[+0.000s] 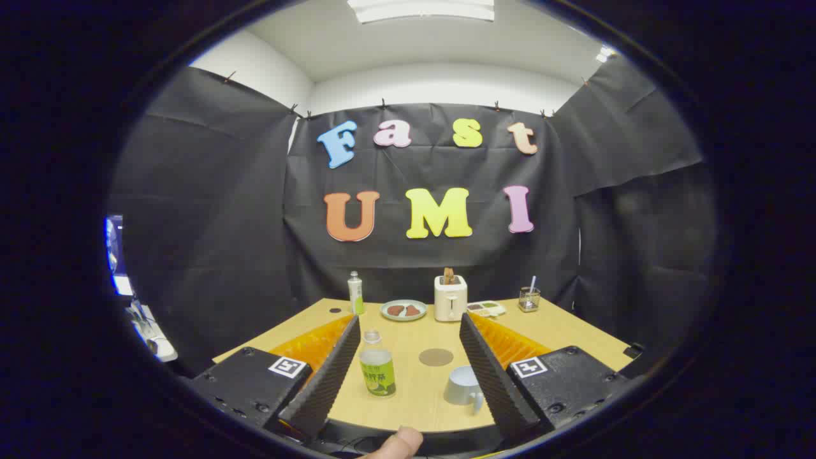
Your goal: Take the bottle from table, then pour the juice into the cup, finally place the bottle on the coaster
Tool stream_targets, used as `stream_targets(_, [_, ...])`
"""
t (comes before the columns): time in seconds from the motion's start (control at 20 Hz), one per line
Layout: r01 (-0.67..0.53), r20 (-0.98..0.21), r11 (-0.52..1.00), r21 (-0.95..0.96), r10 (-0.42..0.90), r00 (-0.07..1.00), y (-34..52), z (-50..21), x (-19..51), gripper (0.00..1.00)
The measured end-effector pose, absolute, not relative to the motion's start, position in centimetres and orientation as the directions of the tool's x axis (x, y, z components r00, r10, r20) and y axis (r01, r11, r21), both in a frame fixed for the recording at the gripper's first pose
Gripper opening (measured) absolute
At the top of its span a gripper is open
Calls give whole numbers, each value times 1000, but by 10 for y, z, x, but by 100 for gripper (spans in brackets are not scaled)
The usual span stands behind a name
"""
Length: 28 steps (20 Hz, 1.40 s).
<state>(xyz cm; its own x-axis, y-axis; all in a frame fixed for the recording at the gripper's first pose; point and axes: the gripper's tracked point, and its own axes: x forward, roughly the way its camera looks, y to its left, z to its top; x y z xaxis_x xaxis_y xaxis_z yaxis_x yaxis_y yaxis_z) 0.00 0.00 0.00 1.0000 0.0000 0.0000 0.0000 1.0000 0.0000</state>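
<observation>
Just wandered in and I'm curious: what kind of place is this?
Probably a recording booth staged as a kitchen table: black cloth walls surround a wooden table holding a toaster, a plate of food and a juice bottle between the gripper's open fingers.

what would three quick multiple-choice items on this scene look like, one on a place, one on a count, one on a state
1. Where is the bottle?
A. standing on the coaster
B. between the hand-held gripper's fingers, near the left one
C. beside the toaster

2. How many cups are on the table?
A. one
B. two
C. three

3. What state is the hand-held gripper in?
A. shut on the bottle
B. shut on the cup
C. open, holding nothing

Answers: 1 B, it stands upright on the wood by the left finger, while the coaster lies bare; 2 A, a single cup sits by the right finger; 3 C, the fingers stand wide apart.
</observation>
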Motion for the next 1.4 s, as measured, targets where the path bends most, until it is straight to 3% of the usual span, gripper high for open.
stream_targets(0.7, [-20,-2,999,32,20,1000,20,-8,-5,100])
stream_targets(1.4, [35,-63,998,50,-32,998,30,-76,52,100])
